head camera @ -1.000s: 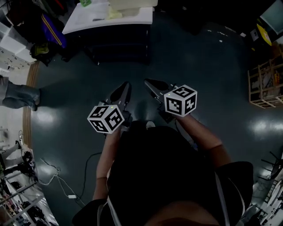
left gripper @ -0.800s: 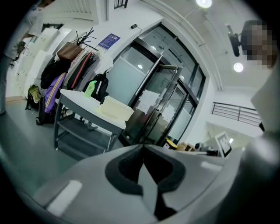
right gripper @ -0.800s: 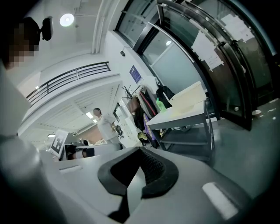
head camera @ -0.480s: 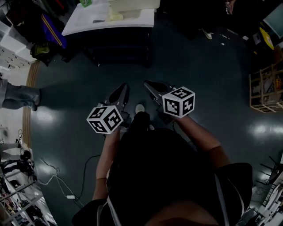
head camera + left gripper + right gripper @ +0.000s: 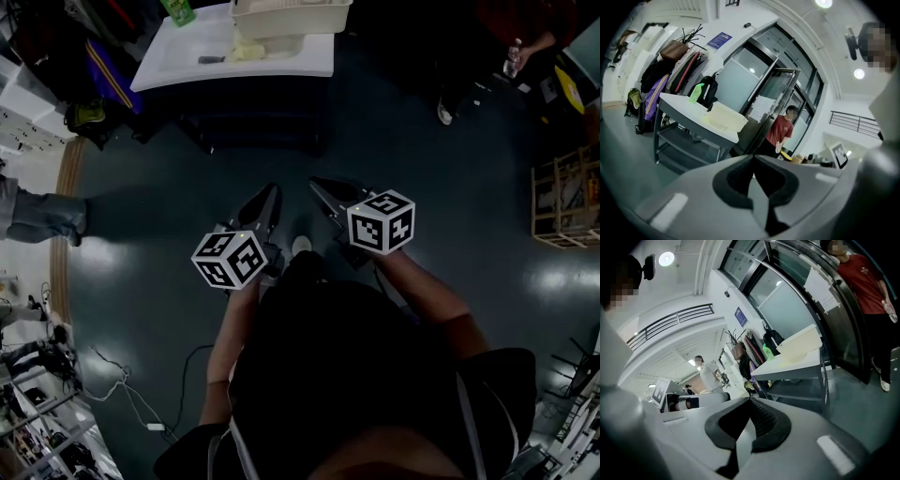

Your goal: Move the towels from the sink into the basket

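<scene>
A white-topped table [image 5: 178, 52] stands at the far end of the dark floor. On it sits a cream basket [image 5: 291, 14], with a pale yellow towel [image 5: 246, 49] lying just in front of it. No sink basin can be made out from here. My left gripper [image 5: 272, 192] and right gripper [image 5: 317, 183] are held side by side in front of the person's body, well short of the table. Both are shut with nothing between the jaws. The left gripper view shows the basket [image 5: 726, 117] ahead on the table [image 5: 679, 105]; the right gripper view shows the basket [image 5: 801, 344] too.
A green bottle [image 5: 178, 9] stands at the table's left end. Bags and coats hang on a rack [image 5: 670, 65] left of the table. A person in a red shirt [image 5: 511, 37] stands at the right by glass doors. A wooden crate [image 5: 562, 187] is at the right, cables [image 5: 122, 384] at the left.
The table and basket have slid lower in the head view, so they are closer. The person in red has come into view at the top right. Both grippers stay shut.
</scene>
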`<state>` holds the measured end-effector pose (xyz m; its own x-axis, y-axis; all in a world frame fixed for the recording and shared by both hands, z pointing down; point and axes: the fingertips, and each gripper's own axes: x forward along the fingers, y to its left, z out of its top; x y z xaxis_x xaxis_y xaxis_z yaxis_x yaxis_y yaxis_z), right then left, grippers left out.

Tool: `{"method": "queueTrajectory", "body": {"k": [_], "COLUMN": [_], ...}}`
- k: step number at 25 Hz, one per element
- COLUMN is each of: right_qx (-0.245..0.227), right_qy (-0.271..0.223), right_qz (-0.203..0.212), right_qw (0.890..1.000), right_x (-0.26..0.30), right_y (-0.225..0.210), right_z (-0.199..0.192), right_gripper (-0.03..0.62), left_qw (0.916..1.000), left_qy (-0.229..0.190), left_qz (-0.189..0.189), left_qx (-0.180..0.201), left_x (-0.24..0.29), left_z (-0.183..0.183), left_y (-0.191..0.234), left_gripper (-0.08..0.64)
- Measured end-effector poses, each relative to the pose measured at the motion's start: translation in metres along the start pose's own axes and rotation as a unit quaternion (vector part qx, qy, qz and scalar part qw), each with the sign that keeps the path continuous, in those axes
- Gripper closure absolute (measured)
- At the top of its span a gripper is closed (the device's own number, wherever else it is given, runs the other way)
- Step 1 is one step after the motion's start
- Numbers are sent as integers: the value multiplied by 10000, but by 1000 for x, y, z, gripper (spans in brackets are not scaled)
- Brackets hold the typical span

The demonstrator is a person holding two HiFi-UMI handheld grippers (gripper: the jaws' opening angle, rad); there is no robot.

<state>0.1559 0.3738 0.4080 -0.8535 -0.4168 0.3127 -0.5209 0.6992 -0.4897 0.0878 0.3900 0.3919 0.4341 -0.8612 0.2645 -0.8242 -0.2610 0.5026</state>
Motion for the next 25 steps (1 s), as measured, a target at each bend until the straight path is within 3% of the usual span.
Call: {"method": "queueTrajectory", "body": {"k": [15,25], "right_qx": [-85,-33], "right_qy": [201,300], "right_qz": [-181,-130], "right_qw": [9996,9995], "right_x": [67,114], "right_y": [-33,-37], "right_z": [41,53], "right_gripper": [600,600], "left_qw": [9998,9993], "left_qy": [23,211], "left_qz": [-103,-197], "left_qx": [-137,-229], "left_x": [47,69], "left_z": [42,51], "left_y": [53,88], "left_gripper": [552,553]}}
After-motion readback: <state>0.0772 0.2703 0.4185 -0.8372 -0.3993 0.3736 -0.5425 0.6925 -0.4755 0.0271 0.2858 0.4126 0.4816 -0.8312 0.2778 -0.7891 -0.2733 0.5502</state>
